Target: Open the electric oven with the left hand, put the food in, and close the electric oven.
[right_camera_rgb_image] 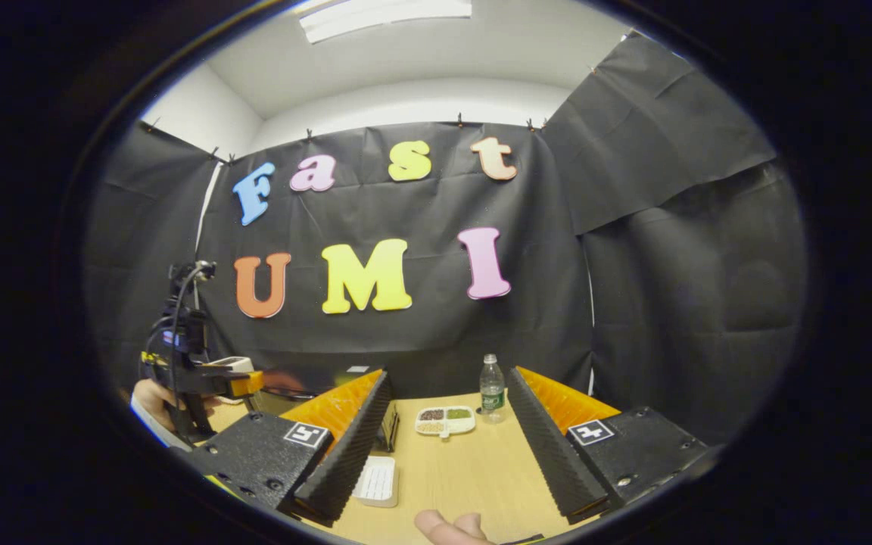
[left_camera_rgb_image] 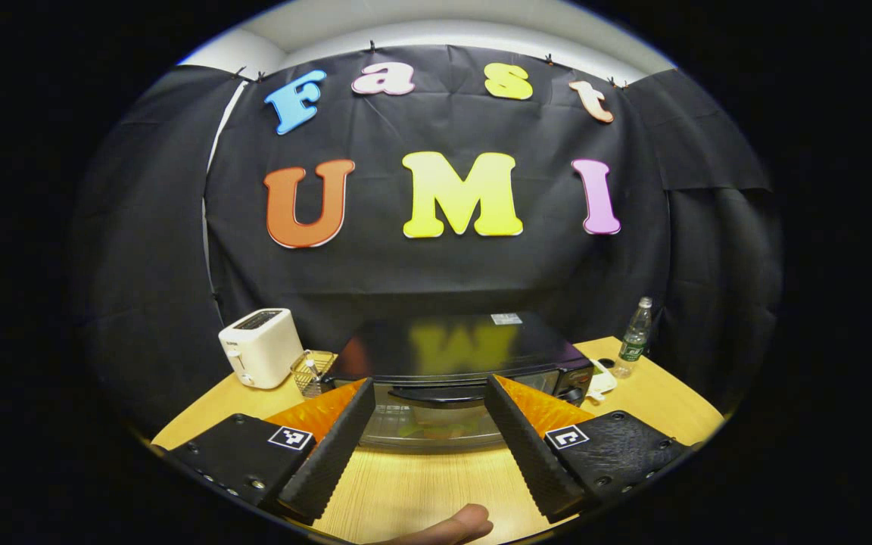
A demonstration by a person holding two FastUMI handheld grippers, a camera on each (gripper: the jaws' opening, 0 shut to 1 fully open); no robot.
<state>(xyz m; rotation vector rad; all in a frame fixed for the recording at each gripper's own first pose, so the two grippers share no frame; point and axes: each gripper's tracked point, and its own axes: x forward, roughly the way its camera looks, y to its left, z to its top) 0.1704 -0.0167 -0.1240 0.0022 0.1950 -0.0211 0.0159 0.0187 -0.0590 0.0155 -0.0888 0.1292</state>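
Electric oven (left_camera_rgb_image: 466, 371) black, glossy top — glass door closed.

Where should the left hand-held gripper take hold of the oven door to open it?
Probably on the dark handle bar running across the top of the oven's glass door, approached straight from the front. The left hand-held gripper is open and already frames it, though its jaws likely need turning to pinch the bar.

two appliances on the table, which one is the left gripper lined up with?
The black electric oven, framed between the open jaws of the left gripper, door shut. The white toaster sits off to its left.
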